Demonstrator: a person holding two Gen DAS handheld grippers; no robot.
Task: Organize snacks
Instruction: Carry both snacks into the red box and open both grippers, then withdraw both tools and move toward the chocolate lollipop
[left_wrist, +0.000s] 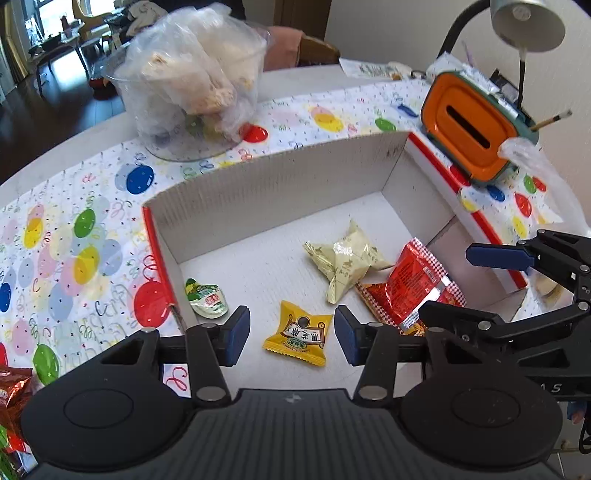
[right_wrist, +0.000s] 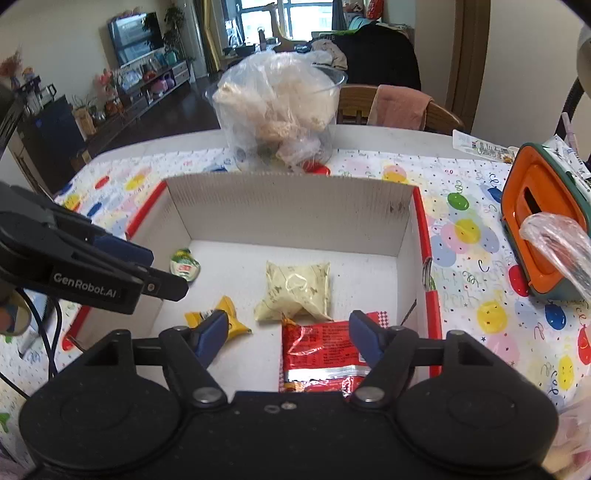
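A: Position check. Four snacks lie on the floor of the white cardboard box with red edging, which sits on the counter under a balloon-print cover.

B: Left hand-held gripper: jaws apart, nothing between them. The yellow packet lies directly ahead and below, framed by the two pads, its long axis roughly across the gap.

A: Right hand-held gripper: also spread, empty. The red packet lies straight beneath it, long axis running along the fingers, away from the camera. The cream packet is just beyond, touching the red one's far end.

B: So each gripper is nearest its own packet. The green-and-white sachet sits apart by the left wall, closer to the left gripper.

A: Writing?

B: "GenRobot.AI" in white on the left gripper's body, read from the right wrist view. The yellow packet carries printed characters; I cannot make them out reliably. Red packet text too small.

A: Outside the box: a clear tub of bagged food behind it, an orange-lidded container to the right.
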